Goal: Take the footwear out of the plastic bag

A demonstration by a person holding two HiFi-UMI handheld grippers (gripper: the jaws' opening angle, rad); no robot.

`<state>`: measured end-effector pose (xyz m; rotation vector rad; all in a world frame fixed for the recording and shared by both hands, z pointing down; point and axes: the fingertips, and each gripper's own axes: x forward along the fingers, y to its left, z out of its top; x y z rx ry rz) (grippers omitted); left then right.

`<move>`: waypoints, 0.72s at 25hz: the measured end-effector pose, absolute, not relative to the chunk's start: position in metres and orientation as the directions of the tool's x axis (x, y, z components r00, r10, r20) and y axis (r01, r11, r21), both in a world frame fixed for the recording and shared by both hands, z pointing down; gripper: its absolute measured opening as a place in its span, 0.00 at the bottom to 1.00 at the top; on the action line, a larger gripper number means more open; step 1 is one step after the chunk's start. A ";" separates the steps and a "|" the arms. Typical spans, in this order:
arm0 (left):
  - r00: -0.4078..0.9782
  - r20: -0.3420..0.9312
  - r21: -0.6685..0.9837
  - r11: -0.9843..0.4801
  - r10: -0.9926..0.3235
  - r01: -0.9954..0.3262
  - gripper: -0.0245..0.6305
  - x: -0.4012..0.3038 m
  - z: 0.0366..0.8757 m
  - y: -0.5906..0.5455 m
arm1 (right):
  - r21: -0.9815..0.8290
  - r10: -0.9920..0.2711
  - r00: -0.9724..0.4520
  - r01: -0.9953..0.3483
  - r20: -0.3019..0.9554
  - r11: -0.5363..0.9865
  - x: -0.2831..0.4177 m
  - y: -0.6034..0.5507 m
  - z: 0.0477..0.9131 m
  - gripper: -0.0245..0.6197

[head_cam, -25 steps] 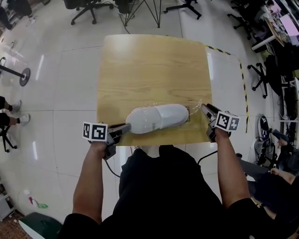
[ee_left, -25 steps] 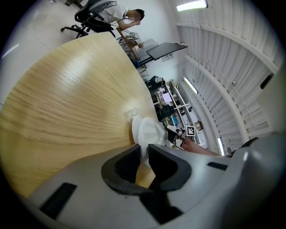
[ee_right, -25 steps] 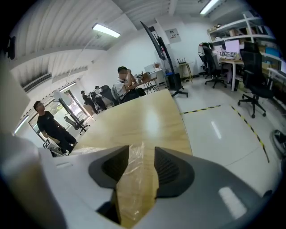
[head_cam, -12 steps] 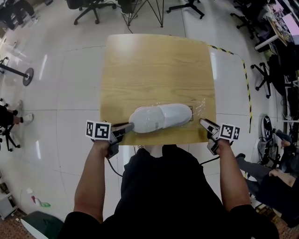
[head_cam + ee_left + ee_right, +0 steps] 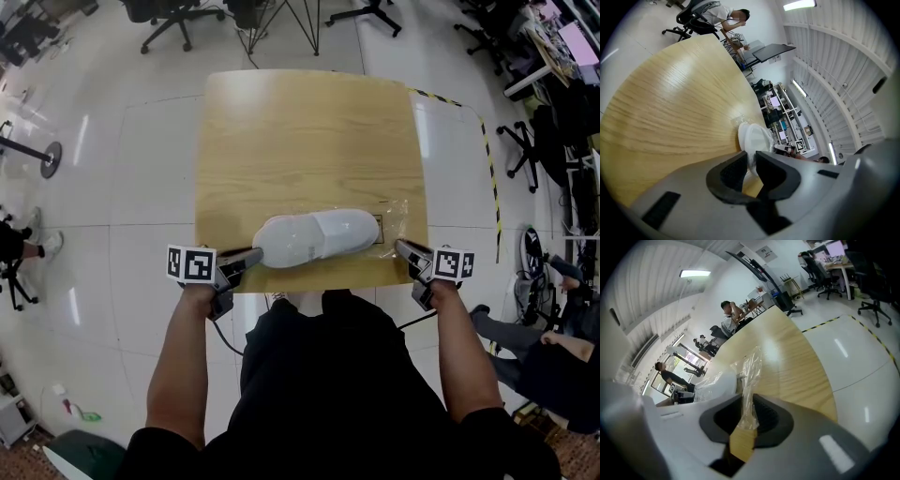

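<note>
A white slipper (image 5: pixel 314 236) lies inside a clear plastic bag (image 5: pixel 392 217) near the front edge of the wooden table (image 5: pixel 309 131). My left gripper (image 5: pixel 255 255) is at the slipper's left end and is shut on the bag film there. The left gripper view shows crinkled film between the left gripper's (image 5: pixel 751 161) jaws, with the slipper (image 5: pixel 752 138) just beyond. My right gripper (image 5: pixel 401 247) is at the bag's right end. Its jaws have just been closing. In the right gripper view a strip of the bag (image 5: pixel 749 371) is pinched in the right gripper (image 5: pixel 749 413).
Both grippers are at the table's front edge, close to the person's body. Office chairs (image 5: pixel 178 14) and a tripod stand on the floor beyond the far edge. Yellow-black tape (image 5: pixel 487 159) runs along the floor on the right, past which people sit.
The right gripper has moved toward the table's front edge and in to the bag's right end, where it has closed on the film. The left gripper and the slipper have stayed put.
</note>
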<state>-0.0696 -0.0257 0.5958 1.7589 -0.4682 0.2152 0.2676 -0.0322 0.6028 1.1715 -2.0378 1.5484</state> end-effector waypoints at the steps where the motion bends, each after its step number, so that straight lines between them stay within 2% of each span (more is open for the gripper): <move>1: 0.901 0.387 0.890 -0.177 -0.196 -0.421 0.14 -0.070 0.595 -0.026 | -0.630 -0.404 -0.605 -0.772 0.687 0.085 0.270 -0.032 0.602 0.12; 9: 0.898 0.391 0.888 -0.175 -0.200 -0.425 0.14 -0.070 0.596 -0.024 | -0.532 -0.371 -0.549 -0.832 0.749 0.157 0.291 -0.038 0.600 0.10; 18: 0.896 0.396 0.886 -0.174 -0.202 -0.430 0.14 -0.073 0.596 -0.023 | -0.466 -0.386 -0.491 -0.870 0.781 0.165 0.310 -0.050 0.599 0.10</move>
